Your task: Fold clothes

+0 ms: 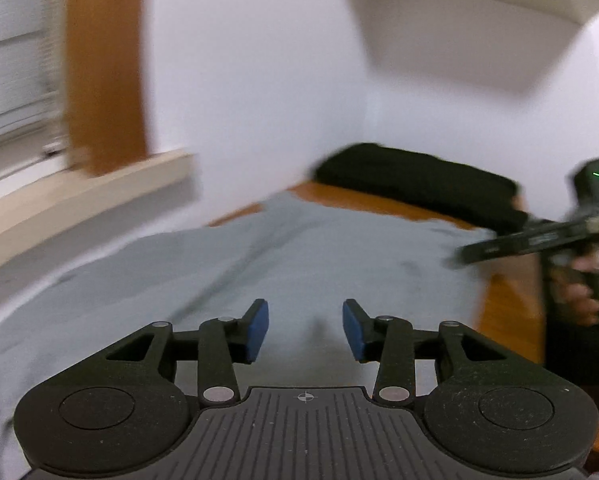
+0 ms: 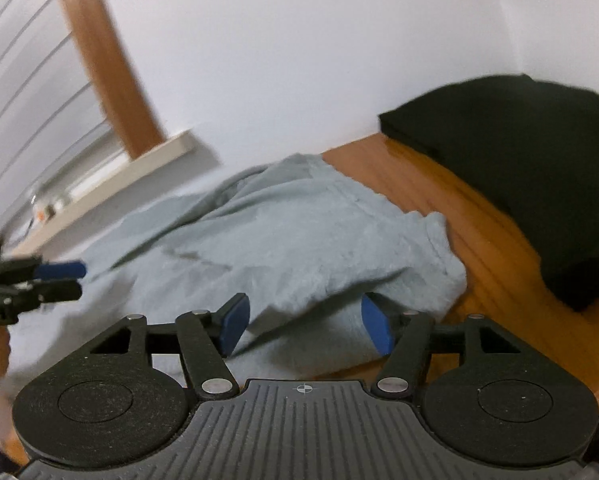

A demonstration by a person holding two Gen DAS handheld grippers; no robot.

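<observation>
Both hand-held grippers, left (image 1: 305, 330) and right (image 2: 304, 324), are hovering with fingers apart over the pale grey garment (image 2: 283, 236) lying rumpled on the wooden counter (image 2: 491, 240), risking pinching several bunched layers near the black folded pile (image 2: 531, 152).

Garment (image 2: 283, 240): lying spread on the table (image 2: 499, 264), filling mid-frame in both views.
Folded cloth (image 2: 519, 168): sitting on the table behind and right of the garment, against the wall.
Window sill (image 1: 99, 188): running along the left, beyond the garment.
Left gripper (image 1: 305, 330): hanging over the garment, lower centre.
Right gripper (image 2: 305, 330): hanging over the garment's near edge.
</observation>
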